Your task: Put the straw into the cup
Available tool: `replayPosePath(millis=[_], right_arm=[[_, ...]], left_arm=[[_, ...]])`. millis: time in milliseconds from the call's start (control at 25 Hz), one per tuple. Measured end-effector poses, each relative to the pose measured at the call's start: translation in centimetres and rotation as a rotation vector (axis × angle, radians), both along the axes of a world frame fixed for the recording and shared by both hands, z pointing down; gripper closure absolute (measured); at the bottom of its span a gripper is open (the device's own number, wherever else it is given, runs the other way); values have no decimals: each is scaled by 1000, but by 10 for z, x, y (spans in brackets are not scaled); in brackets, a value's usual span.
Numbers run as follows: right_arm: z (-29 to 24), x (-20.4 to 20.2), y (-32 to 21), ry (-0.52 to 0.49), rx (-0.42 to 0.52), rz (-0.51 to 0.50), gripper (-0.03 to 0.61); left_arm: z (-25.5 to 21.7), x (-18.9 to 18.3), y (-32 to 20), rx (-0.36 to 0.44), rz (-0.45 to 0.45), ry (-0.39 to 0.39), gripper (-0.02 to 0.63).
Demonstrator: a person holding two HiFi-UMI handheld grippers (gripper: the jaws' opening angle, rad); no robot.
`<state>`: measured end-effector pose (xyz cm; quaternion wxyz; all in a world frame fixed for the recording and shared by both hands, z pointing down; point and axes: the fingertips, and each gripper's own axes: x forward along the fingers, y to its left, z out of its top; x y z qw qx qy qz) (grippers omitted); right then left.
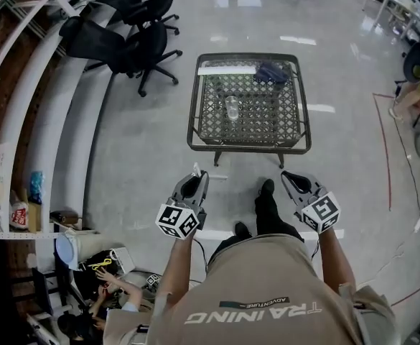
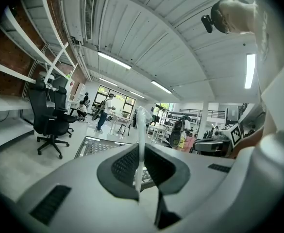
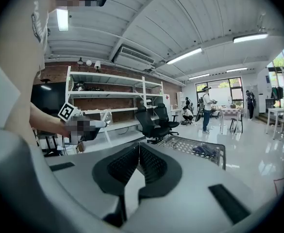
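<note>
**Surroundings.** In the head view a black wire-mesh bench (image 1: pixel 202 131) stands at upper centre. A clear cup (image 1: pixel 232 107) stands upright near the middle of its top. A dark blue bundle (image 1: pixel 272 72) lies at the far right corner, next to a white strip (image 1: pixel 224 70) along the far edge. Black office chairs (image 1: pixel 134 45) stand at upper left, apart from the bench. White shelving (image 1: pixel 30 121) curves down the left edge. A crouching person (image 1: pixel 113 286) is at lower left among clutter. Only open floor lies between the grippers and the bench.

**Grippers.** The left gripper (image 1: pixel 197 178), at lower centre-left, has its jaws clenched on a thin white straw (image 1: pixel 197 169). In the left gripper view the straw (image 2: pixel 141 130) stands upright between the pads, and its top projects above the left gripper (image 2: pixel 141 154). The straw is well apart from the cup and not in it. The right gripper (image 1: pixel 291 178) has its jaws pressed together with nothing between them, as the right gripper view confirms (image 3: pixel 138 154).

**Surface and room.** The floor (image 1: pixel 138 164) is glossy grey, and a red line (image 1: pixel 385 149) runs down the right side. The ceiling is white and ribbed, with strip lights (image 2: pixel 115 60). A brick wall (image 3: pixel 103 89) stands behind the shelving. A standing person (image 3: pixel 207 108) is at the far end near the windows.
</note>
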<state>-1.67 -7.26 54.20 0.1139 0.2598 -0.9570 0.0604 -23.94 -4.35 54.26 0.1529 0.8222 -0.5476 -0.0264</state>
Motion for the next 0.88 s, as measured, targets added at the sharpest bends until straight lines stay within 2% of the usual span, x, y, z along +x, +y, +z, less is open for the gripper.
replayPosePath(millis=[120, 240, 360, 480, 640, 880], right_arm=[[8, -1, -38, -7, -14, 7, 560], [10, 1, -88, -57, -47, 39, 560], [14, -1, -140, -70, -35, 43, 560], [18, -8, -188, -35, -1, 2, 560], [12, -19, -241, -46, 12, -44, 560], [24, -32, -276, 5, 19, -157, 560]], left_arm=[[-1, -6, -36, -5, -11, -8, 568], [-5, -8, -75, -13, -23, -10, 568], [-5, -6, -114, -22, -29, -7, 568], [-6, -4, -156, -26, -29, -4, 568], [-10, -2, -209, -23, -34, -43, 568], [-2, -4, -269, -39, -59, -71, 568]])
